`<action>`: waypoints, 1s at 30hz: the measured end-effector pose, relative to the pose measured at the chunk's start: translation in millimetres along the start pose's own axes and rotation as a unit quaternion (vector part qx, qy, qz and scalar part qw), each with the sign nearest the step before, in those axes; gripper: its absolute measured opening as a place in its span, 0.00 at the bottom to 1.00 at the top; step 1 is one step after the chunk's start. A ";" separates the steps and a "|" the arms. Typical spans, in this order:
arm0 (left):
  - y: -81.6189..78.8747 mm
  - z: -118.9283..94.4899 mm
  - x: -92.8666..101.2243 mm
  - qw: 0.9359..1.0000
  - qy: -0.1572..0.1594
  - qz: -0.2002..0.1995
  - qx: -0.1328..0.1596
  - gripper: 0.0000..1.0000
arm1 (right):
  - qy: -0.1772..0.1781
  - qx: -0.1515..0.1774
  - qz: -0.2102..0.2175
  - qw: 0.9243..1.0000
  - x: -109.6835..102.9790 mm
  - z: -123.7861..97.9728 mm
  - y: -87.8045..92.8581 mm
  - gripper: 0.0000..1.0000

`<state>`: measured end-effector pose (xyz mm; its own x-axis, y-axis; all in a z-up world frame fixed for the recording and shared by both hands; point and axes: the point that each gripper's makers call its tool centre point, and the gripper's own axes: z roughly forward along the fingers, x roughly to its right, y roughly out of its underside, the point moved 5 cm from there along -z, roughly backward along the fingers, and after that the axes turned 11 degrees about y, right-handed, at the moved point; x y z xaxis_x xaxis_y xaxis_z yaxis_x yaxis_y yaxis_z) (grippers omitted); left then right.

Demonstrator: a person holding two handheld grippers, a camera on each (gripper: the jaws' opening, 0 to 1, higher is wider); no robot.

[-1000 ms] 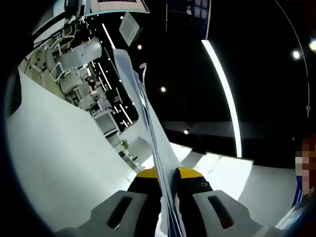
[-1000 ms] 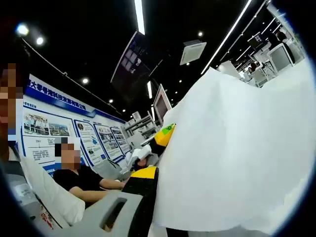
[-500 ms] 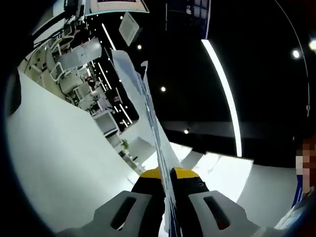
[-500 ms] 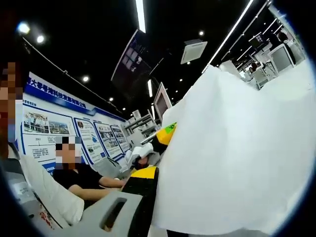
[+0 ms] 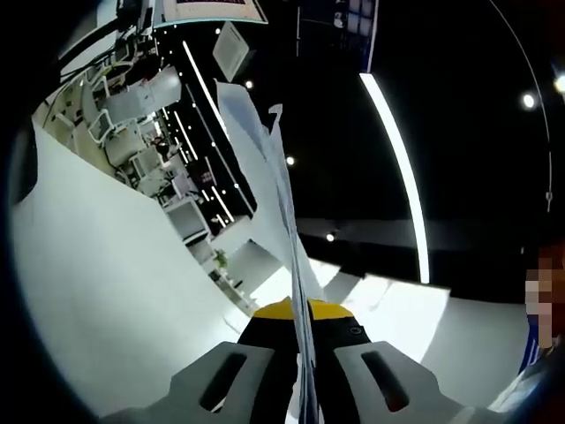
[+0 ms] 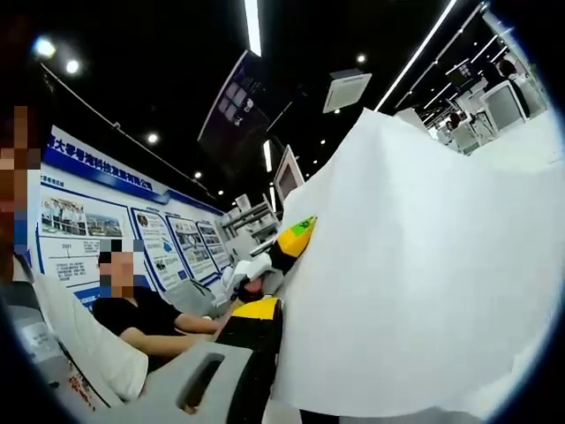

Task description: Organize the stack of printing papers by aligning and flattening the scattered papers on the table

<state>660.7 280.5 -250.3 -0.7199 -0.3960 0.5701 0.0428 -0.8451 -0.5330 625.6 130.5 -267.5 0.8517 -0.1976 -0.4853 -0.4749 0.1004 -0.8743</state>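
The stack of white printing papers (image 5: pixel 284 203) stands edge-on between my left gripper's yellow-tipped jaws and runs up toward the ceiling, its top corners fanned apart. My left gripper (image 5: pixel 298 311) is shut on the stack's lower edge. A wide white sheet (image 5: pixel 106 291) spreads over the left of that view. In the right gripper view the same papers (image 6: pixel 415 283) show as one broad white face that hides the right jaw. My right gripper (image 6: pixel 281 320) is shut on the papers, its left yellow fingertip (image 6: pixel 254 309) pressed against the sheet. A yellow and black gripper part (image 6: pixel 296 240) pokes out beside the paper's edge.
Both cameras point up at a dark ceiling with long light strips (image 5: pixel 397 168). A seated person in black (image 6: pixel 146 322) is low on the left of the right gripper view, in front of a wall of posters (image 6: pixel 97 230). White machines (image 5: pixel 132 97) stand far off.
My left jaws have closed in tighter on the stack, and the papers' top has swung slightly right. The right gripper view is almost unchanged.
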 end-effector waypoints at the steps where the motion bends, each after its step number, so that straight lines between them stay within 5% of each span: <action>1: 0.0 -0.1 0.2 1.000 0.000 0.000 0.001 0.06 | 0.000 0.000 0.001 1.000 0.4 0.1 -0.3 0.00; 18: -0.5 -0.9 1.2 1.000 0.003 0.000 0.001 0.06 | 0.012 0.025 0.007 1.000 9.1 -4.7 -10.7 0.09; 30: -1.5 -0.8 0.2 1.000 0.004 -0.002 0.001 0.06 | 0.081 0.078 0.036 0.993 41.6 -24.3 -33.5 0.17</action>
<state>659.9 282.0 -249.9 -0.7255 -0.3905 0.5667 0.0420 -0.8470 -0.5299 671.6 95.3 -258.3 0.7647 -0.3370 -0.5492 -0.4820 0.2665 -0.8347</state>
